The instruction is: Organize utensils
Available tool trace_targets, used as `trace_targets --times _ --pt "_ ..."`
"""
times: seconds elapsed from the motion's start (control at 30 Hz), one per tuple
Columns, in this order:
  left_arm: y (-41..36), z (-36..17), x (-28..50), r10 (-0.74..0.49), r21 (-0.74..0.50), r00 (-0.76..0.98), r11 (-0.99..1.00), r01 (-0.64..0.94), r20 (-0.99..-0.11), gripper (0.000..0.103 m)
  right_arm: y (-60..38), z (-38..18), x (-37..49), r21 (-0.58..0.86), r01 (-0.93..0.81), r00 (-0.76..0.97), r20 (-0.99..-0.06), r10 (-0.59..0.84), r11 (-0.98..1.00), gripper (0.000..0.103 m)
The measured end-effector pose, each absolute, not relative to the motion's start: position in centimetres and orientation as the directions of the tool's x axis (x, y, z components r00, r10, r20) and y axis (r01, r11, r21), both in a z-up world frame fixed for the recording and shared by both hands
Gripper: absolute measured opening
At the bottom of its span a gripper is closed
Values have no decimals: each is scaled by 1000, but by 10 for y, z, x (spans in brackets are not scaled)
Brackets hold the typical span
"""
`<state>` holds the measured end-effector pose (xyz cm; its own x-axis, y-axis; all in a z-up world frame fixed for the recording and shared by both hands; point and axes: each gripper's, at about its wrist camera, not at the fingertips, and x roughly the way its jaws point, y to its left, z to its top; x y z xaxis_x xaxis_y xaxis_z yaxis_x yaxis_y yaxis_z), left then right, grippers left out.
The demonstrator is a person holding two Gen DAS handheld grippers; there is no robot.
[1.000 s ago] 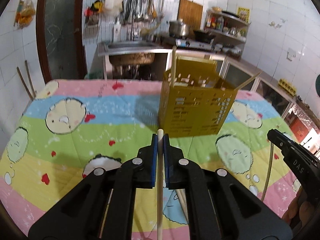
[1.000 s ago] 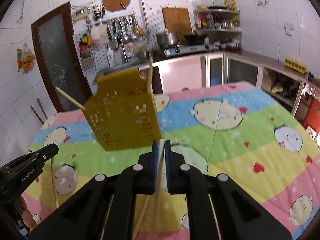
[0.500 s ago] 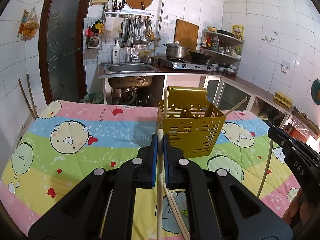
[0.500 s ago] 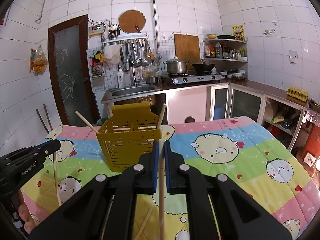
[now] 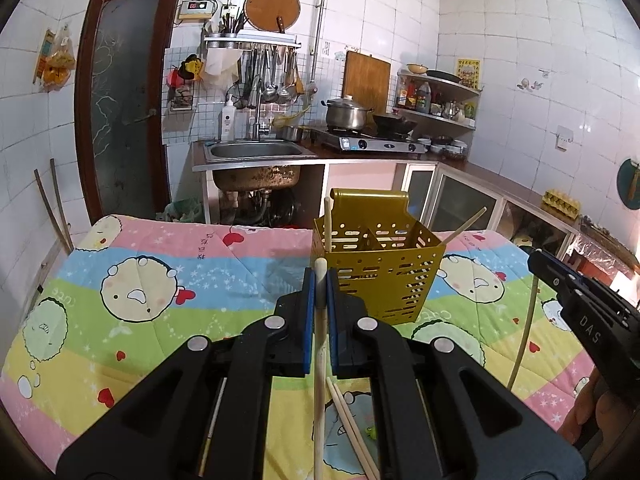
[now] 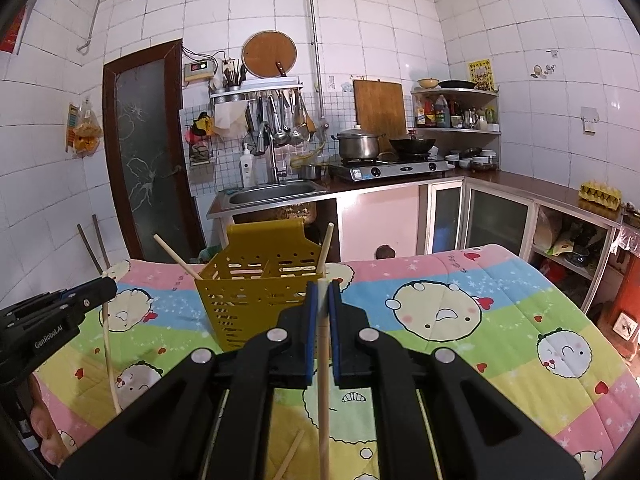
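A yellow perforated utensil holder [image 5: 380,264] stands on the cartoon quilt [image 5: 140,292]; it also shows in the right wrist view [image 6: 256,292]. Two chopsticks lean in it, one upright [image 5: 327,224] and one slanting out to the right [image 5: 466,226]. My left gripper [image 5: 319,280] is shut on a wooden chopstick [image 5: 319,360], held above the quilt just in front of the holder. My right gripper [image 6: 323,292] is shut on another chopstick [image 6: 323,392], right of the holder. Each gripper shows at the edge of the other's view [image 5: 576,304] [image 6: 52,328].
Loose chopsticks [image 5: 352,424] lie on the quilt below my left gripper. Behind the table are a sink [image 5: 256,152], a stove with a pot [image 5: 348,118], cabinets and a dark door [image 5: 120,120].
Both grippers have risen and tilted up, still gripping their chopsticks. The holder now looks smaller and farther away in both views.
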<state>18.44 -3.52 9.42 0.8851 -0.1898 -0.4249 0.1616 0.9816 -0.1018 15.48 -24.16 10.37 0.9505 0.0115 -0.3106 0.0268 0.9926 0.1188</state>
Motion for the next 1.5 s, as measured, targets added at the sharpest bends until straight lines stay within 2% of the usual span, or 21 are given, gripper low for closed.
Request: trace_targets --times 0.47,1.07,1.23,1.5 --pt "-43 131 190 -235 -122 905 971 205 -354 5 -250 129 166 131 -4 964 -263 38 991 6" --pt "-46 227 234 -297 -167 929 950 264 -220 5 -255 229 203 138 -29 992 -115 45 990 6" --pt "-58 237 253 -279 -157 941 955 251 -193 5 -247 248 225 121 -30 997 -72 39 992 6" --pt "-80 241 287 -212 -118 972 973 200 -102 5 -240 254 259 144 -6 1000 20 3 990 6"
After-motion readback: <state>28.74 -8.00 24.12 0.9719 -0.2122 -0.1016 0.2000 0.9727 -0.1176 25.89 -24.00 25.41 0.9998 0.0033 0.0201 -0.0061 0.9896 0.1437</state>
